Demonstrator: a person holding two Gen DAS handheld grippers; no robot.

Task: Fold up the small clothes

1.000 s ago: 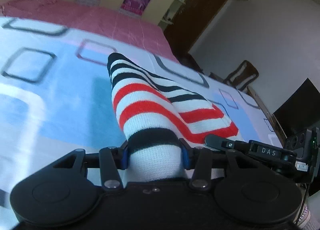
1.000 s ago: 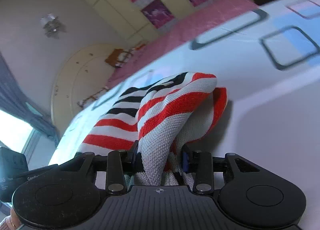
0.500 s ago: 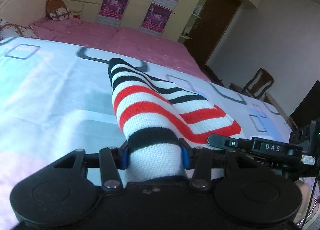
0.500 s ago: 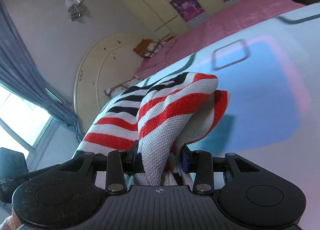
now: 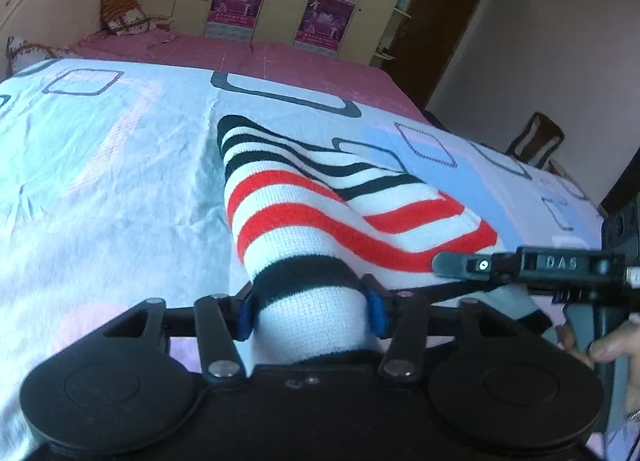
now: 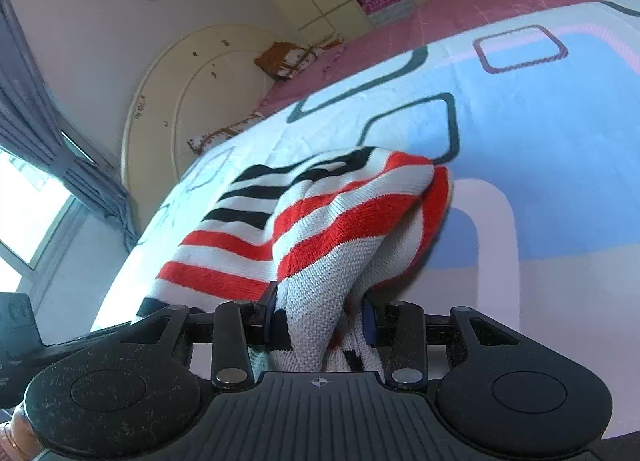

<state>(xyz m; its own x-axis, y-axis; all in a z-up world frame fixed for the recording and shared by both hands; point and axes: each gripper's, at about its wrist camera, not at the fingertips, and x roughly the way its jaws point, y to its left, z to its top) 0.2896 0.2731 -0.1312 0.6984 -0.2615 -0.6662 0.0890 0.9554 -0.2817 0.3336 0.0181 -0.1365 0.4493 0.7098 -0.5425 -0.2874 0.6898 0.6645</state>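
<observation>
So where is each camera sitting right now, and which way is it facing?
Left wrist: on the left gripper, facing down its fingers over the striped garment and bed sheet toward the wardrobe; right gripper and fingers show.
Right wrist: on the right gripper, facing the headboard and window.
Shared: garment, sheet.

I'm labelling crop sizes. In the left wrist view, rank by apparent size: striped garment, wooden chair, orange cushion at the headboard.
1. striped garment, by far the largest, though nearest the camera.
2. orange cushion and wooden chair: look alike, so unranked.
</observation>
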